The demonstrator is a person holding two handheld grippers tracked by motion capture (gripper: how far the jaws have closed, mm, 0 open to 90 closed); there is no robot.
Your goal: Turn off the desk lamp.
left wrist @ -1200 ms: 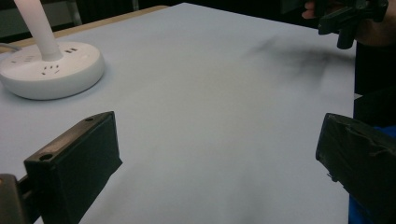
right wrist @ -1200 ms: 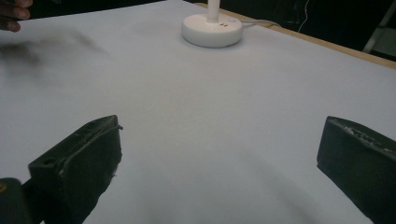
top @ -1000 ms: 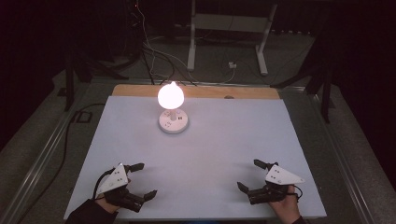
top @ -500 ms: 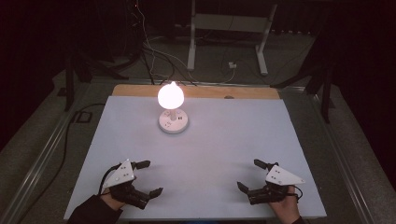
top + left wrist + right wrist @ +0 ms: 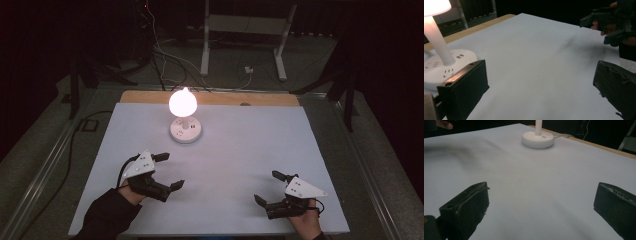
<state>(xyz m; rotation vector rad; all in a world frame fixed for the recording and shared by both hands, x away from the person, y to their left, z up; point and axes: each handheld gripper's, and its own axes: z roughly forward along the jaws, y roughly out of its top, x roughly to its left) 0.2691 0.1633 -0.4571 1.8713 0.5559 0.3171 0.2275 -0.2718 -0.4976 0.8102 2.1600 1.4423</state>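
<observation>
Beyond left gripper (image 5: 166, 171), lit lamp (image 5: 183, 102), well apart, gripper wide apart

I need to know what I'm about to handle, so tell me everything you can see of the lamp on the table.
The lamp is lit: a glowing rounded shade on a slim white stem, rising upright from a round white base that looks like plastic and carries socket slots and USB ports. It stands on the white table toward the far edge, left of centre. A cable leaves its back. Both grippers are apart from it.
</observation>
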